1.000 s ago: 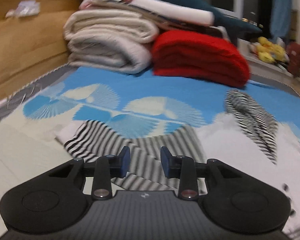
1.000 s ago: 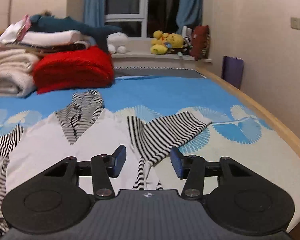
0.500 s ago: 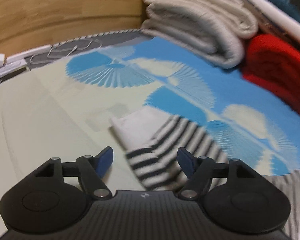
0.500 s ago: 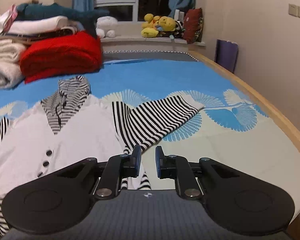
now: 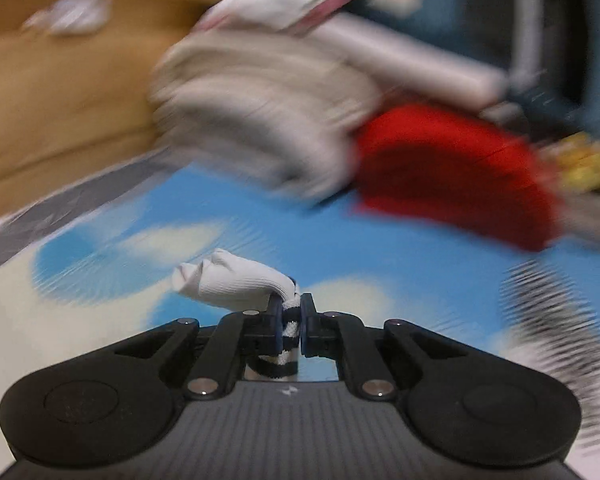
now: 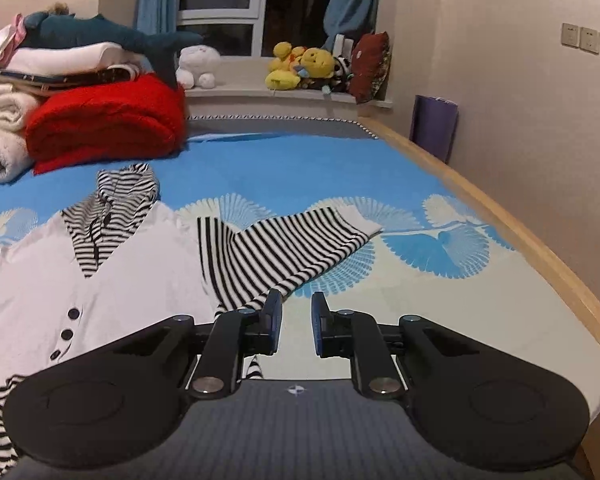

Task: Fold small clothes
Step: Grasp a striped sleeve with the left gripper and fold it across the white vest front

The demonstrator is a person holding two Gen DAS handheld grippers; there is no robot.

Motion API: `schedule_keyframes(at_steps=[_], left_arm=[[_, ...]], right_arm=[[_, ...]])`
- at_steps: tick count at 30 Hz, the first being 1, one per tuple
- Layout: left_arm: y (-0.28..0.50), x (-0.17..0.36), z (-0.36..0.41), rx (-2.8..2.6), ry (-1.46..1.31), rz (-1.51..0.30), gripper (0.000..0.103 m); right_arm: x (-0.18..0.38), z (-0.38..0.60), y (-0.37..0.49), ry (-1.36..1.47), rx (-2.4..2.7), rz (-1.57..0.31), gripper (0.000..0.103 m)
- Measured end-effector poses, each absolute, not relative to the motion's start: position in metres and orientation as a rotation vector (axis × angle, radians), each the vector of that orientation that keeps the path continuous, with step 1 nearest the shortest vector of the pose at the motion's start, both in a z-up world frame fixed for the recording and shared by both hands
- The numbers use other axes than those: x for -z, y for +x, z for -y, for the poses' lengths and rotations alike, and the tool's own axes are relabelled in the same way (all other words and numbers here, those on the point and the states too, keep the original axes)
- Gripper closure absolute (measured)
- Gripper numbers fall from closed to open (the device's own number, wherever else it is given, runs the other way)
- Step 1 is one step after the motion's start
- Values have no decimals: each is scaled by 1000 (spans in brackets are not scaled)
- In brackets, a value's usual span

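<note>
- The left tongs [image 5: 291, 322] have just closed and now pinch the striped sleeve [image 5: 288, 334] just behind its white cuff [image 5: 228, 284], which sticks out past the tips; gripping at the end probably lets the sleeve be carried across the body for a fold.
- The garment [image 6: 100, 280] lies spread on the bed [image 6: 300, 168], white buttoned front up, its other sleeve [image 6: 300, 248] stretched out sideways.
- The right tongs [image 6: 296, 326] stand narrowly apart and empty, beside that sleeve's lower edge.
- Half a second ago the left tongs were wide with the cuff lying flat between them; now the cuff is raised and the background is blurred.
</note>
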State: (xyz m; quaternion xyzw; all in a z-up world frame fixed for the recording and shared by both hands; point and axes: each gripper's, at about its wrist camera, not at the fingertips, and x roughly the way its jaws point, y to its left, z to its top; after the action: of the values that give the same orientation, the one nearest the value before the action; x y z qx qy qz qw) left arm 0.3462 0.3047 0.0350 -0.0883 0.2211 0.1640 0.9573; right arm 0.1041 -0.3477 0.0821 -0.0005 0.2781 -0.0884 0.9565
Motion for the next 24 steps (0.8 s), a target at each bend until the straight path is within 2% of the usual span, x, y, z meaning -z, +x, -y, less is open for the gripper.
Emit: schedule_keyframes(at_steps=[5,6,7,8,9,10,12,15,24], left_arm=[[330,-93,-134,83,-230,-379,93],[326,-94,-100,174,-240,-399,88],[320,-89,-62,284,-252,-443,68],[316,-81,-34,379,-258,-508,56],[310,-71,-13,442,-259,-574,49],[301,-62,3,488,-259,-642,49],[283,-51,11,510,-259,-722,49],[262,-51,-17,409,-219,-757,49],[199,-56,-108,54,58,-756,48]], right_arm=[[-86,353,101,36,176,-550,87],[-87,353,100,44,174,-548,87],[-88,353,99,51,170,-547,87],[-87,351,99,54,166,-547,87],[-86,350,98,54,161,-548,87],[-86,348,98,50,156,-552,87],[-85,345,97,38,149,-553,87],[-82,346,98,60,134,-572,77],[-83,349,97,135,134,-574,77]])
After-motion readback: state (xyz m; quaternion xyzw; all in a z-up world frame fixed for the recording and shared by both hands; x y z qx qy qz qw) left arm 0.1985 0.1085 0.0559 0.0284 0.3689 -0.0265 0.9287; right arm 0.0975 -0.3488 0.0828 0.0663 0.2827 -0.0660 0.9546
